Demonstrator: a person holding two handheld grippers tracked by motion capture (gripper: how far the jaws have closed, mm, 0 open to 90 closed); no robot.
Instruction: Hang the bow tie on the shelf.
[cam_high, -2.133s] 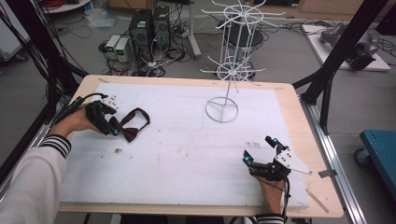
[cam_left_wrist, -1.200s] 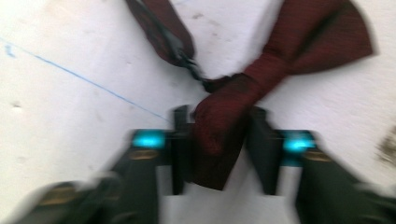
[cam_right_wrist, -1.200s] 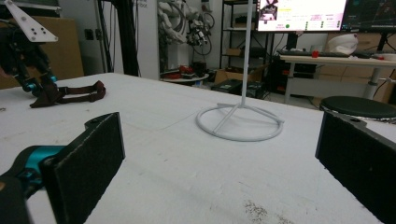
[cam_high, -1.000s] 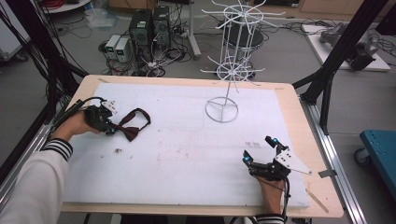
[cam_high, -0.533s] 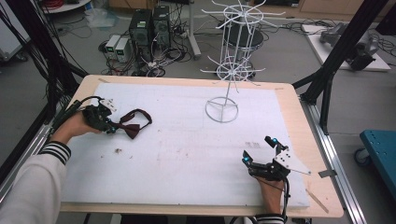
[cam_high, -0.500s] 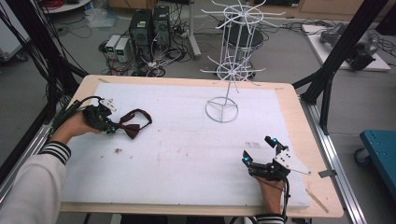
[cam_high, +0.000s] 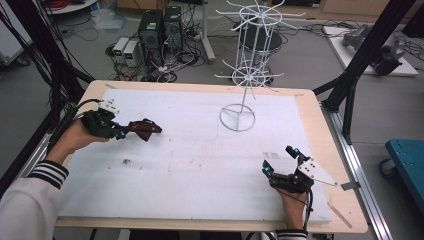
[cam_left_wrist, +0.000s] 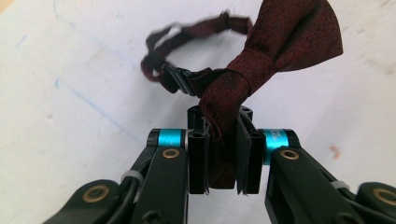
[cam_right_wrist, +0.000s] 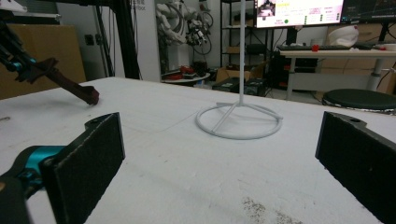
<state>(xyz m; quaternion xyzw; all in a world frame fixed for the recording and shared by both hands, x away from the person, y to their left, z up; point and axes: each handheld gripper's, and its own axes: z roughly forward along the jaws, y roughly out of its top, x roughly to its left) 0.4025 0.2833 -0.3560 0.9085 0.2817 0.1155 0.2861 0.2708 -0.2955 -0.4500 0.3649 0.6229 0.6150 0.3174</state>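
A dark red bow tie with a neck strap hangs from my left gripper at the table's left side, lifted off the white sheet. In the left gripper view the jaws are shut on one wing of the bow tie, and its strap with a black clasp loops behind. My right gripper rests near the front right of the table, jaws wide apart with nothing between them. The right gripper view shows the bow tie far off at the left. A white wire rack stands at the back centre.
The rack's round wire base sits ahead of the right gripper. The white foam sheet covers a wooden table. Black frame posts stand at both sides; computers and cables lie on the floor behind.
My left gripper has risen and shifted right with the bow tie, which now hangs off the sheet. The right gripper has stayed still.
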